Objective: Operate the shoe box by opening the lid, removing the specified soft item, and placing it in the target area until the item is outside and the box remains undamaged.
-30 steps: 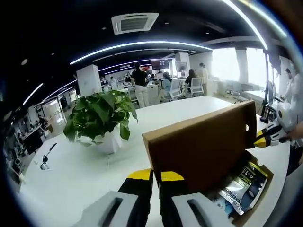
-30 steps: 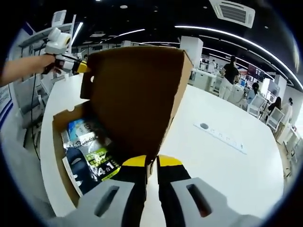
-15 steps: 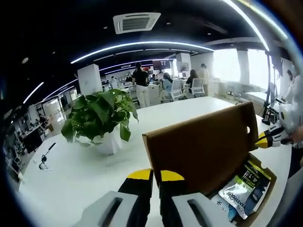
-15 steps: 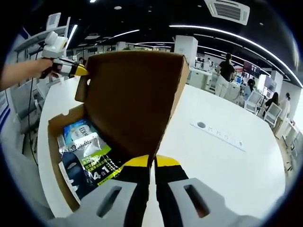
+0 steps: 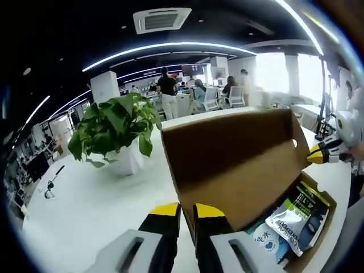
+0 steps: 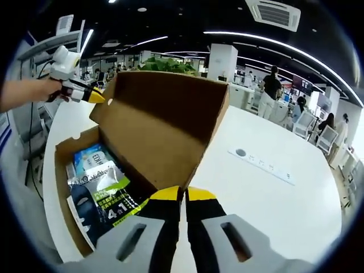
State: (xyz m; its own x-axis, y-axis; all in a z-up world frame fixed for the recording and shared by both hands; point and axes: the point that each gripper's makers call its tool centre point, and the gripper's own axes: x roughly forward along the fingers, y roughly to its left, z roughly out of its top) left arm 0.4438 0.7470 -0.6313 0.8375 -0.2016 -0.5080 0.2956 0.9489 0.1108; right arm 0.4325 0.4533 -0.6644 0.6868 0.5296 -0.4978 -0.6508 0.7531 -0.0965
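Evidently the lid-opening step is nearly complete. Largest element: the white table (image 5: 85,210), extending ahead of both tongs and carrying the shoe box (image 6: 62,187), whose cardboard lid (image 5: 233,165) stands raised and tilted back, exposing the interior. In the left gripper view the left gripper (image 5: 186,211) rises with its yellow-tipped jaws drawn almost together on the lid's near corner, apparently pinching that edge. In the right gripper view the right gripper (image 6: 183,195) is likewise nearly closed on the opposite end of the lid; the same tool appears at the far right of the left gripper view, tip touching the lid corner. A potted plant (image 5: 114,128) sits beyond and to the left of the left jaws; a white power strip (image 6: 264,166) lies ahead and right of the right jaws. Smallest: the soft packets (image 6: 105,190), lying inside the box, just left of the right jaws. Remaining, by judgement: release the lid, grasp a packet, lift it out, and set it on the table.
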